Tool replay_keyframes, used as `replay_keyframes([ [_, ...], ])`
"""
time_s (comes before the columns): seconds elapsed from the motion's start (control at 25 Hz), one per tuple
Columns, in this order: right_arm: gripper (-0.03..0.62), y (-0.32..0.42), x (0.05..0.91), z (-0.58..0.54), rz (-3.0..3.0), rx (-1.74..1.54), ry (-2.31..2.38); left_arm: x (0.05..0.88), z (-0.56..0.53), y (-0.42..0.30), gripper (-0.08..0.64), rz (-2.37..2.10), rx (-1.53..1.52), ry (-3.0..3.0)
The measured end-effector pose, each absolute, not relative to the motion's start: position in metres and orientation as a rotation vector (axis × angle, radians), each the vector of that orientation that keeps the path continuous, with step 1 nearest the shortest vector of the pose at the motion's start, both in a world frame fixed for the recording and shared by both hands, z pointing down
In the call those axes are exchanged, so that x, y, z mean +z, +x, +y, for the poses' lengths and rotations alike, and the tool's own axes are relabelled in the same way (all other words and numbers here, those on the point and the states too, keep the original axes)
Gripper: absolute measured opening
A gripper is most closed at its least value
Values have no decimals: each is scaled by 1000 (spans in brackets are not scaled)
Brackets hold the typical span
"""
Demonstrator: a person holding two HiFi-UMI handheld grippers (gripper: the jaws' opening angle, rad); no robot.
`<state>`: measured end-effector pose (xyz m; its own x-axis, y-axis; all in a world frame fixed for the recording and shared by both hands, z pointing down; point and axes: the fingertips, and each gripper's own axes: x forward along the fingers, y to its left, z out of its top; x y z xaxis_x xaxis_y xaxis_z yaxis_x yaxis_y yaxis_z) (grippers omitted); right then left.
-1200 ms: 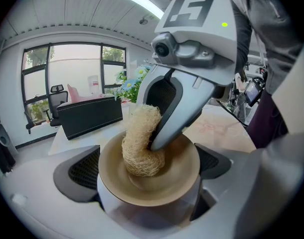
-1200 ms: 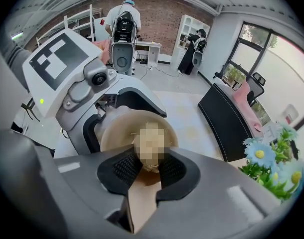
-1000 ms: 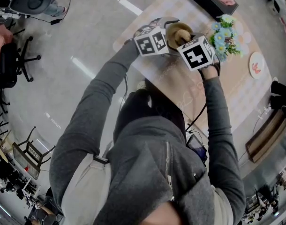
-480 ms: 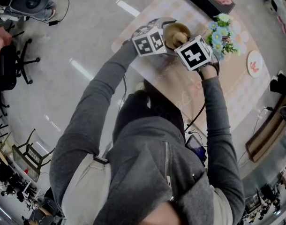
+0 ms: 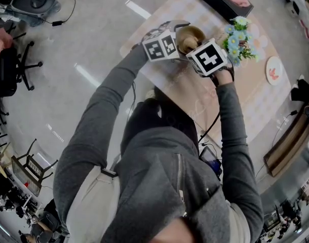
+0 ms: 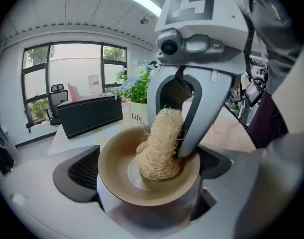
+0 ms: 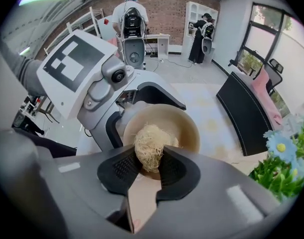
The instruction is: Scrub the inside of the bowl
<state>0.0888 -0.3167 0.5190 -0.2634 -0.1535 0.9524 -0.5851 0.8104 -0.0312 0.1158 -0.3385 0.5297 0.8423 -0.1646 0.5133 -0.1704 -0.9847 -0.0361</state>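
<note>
Left gripper view shows the left hand-held gripper (image 6: 149,182) narrowed onto the tan bowl (image 6: 117,180), one pad at each side of it, the bowl tipped so its inside faces the camera. The right hand-held gripper (image 7: 148,164) is closed on a pale loofah scrubber (image 7: 148,146), whose far end presses into the bottom of the bowl. From the head view the bowl hangs in the air over the tabletop (image 5: 256,92), near the corner closest to the person's left arm, with bare floor just past that corner.

The main risk, as I judge it, is the bowl itself. It looks smooth and rounded and is gripped only by two pads, so a hard or off-centre push from the scrubber could lever it round or squeeze it out of the jaws. So near the corner, it could then drop to the tabletop or past it to the floor.

One finger of the right hand-held gripper runs down just beside the bowl's inner wall; whether it touches I cannot tell. A wide circling stroke could knock hard plastic against the rim and jolt the hold. The loofah is soft and fibrous, so it may bend or work loose instead of scrubbing. The flower pot (image 6: 138,115) stands near, beyond the bowl, within reach of a careless swing.
</note>
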Motion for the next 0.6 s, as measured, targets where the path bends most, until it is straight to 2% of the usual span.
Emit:
replay_keyframes([
  [0.4,86,79,515,-322,-1969,755,534,529,-339,116,594,-271,832,3005],
  [0.6,87,79,514,-331,-2009,783,606,528,-339,117,594,-267,830,3010],
])
